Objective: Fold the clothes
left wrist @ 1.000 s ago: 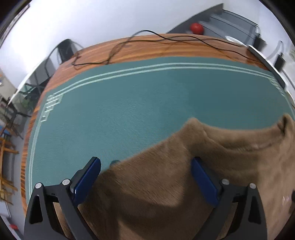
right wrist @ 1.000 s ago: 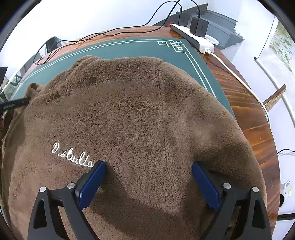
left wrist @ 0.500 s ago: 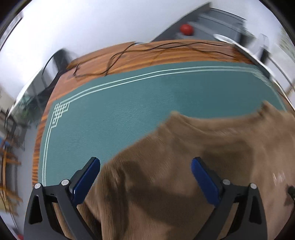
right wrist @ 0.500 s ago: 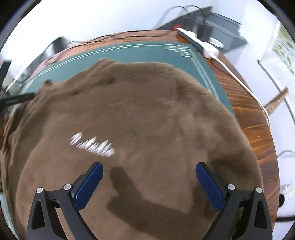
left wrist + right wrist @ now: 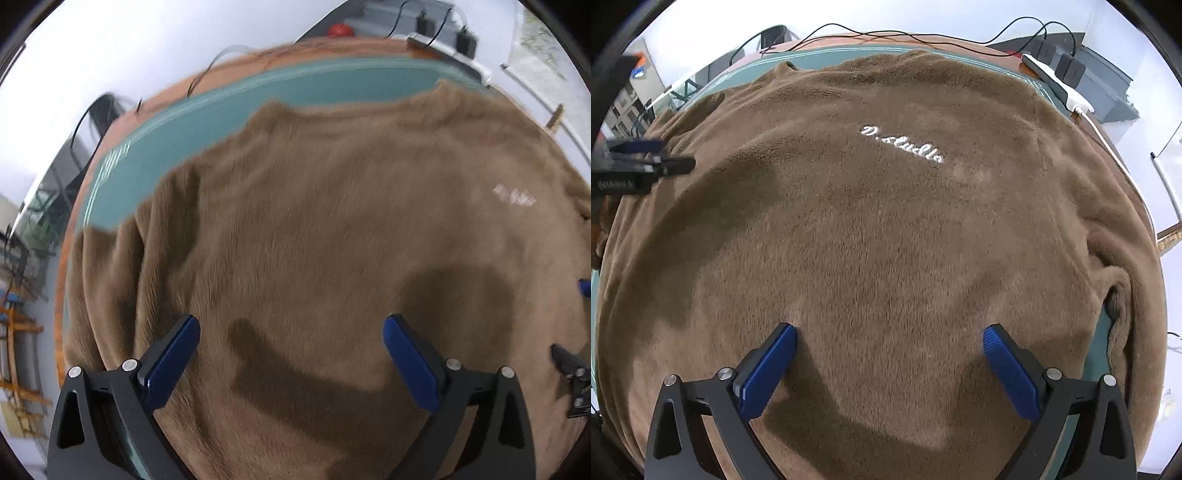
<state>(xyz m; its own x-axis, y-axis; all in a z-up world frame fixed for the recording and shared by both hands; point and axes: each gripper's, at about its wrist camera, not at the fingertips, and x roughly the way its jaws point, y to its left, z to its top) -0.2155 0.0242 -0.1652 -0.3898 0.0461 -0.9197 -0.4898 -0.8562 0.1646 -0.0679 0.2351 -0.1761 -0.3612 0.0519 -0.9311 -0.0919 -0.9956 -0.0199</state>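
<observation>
Fleece garment spread over a green mat, two hand-held grippers above it.

Brown fleece garment [image 5: 886, 240] fills most of both wrist views, lying broad and fairly flat on a green mat [image 5: 207, 122] that covers a wooden table [image 5: 960, 38]. White embroidered lettering [image 5: 903, 144] faces up, right of centre in the right wrist view. The left gripper [image 5: 291, 343] sits low in its frame with jaws spread wide, holding nothing; the right gripper [image 5: 890, 350] is likewise spread and empty at the bottom of its frame. A loose roll of fabric bunches at the right edge of the right view, and ridges gather at the lower left of the left view. No crisp fold line shows, so the garment reads as laid out, not folded; the folding appears left to do.
</observation>
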